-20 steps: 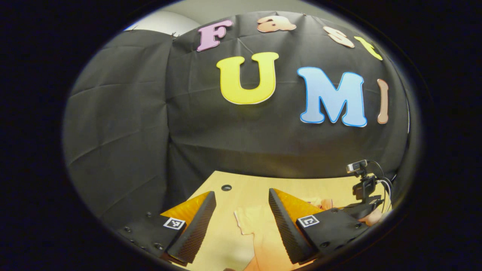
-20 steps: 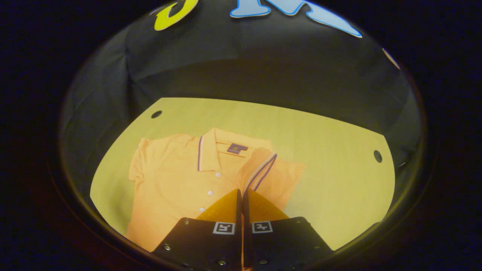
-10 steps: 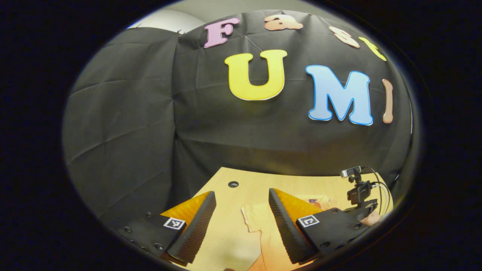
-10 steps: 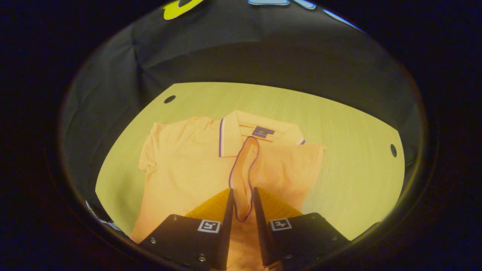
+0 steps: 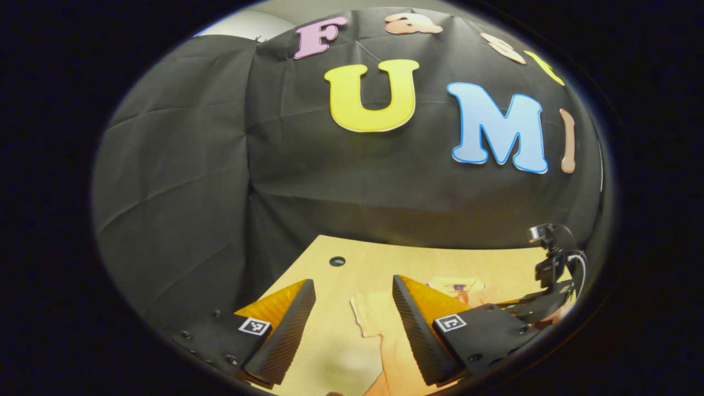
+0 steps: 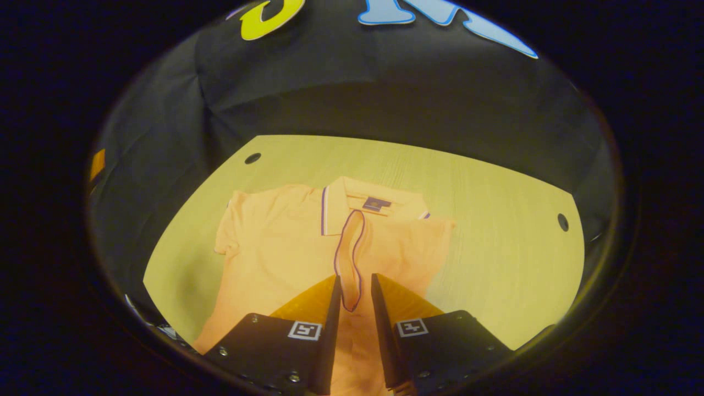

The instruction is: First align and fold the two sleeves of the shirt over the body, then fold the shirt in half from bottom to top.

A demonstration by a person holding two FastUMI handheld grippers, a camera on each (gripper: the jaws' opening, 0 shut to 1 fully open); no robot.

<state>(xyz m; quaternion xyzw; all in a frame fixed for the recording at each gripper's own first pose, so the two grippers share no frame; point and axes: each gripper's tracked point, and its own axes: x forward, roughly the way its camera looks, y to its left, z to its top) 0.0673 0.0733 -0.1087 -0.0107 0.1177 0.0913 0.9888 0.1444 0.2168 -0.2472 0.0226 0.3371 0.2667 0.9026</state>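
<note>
An orange polo shirt [image 6: 275, 247] lies face up on the wooden table [image 6: 495, 220], collar [image 6: 352, 198] toward the wall. Its right sleeve [image 6: 349, 258] is folded across the chest, and the purple-trimmed cuff lies between the fingers of my right gripper [image 6: 352, 281], which is open and no longer pinches it. The left sleeve [image 6: 231, 231] lies flat and spread out. My left gripper [image 5: 352, 283] hovers wide open over the shirt's left sleeve [image 5: 371, 313], holding nothing. In the left gripper view the other gripper's body with its camera [image 5: 547, 269] shows at far right.
The black cloth wall closes off the table's far and left sides. Round holes [image 6: 252, 158] [image 6: 562, 221] sit near the table's far corners, one of them [image 5: 336, 261] ahead of my left gripper. Bare wood [image 6: 511, 264] lies right of the shirt.
My right gripper, shut on the sleeve a second ago, carried it over the chest and opened, leaving the cuff lying there. The left gripper shifted only slightly and stayed open.
</note>
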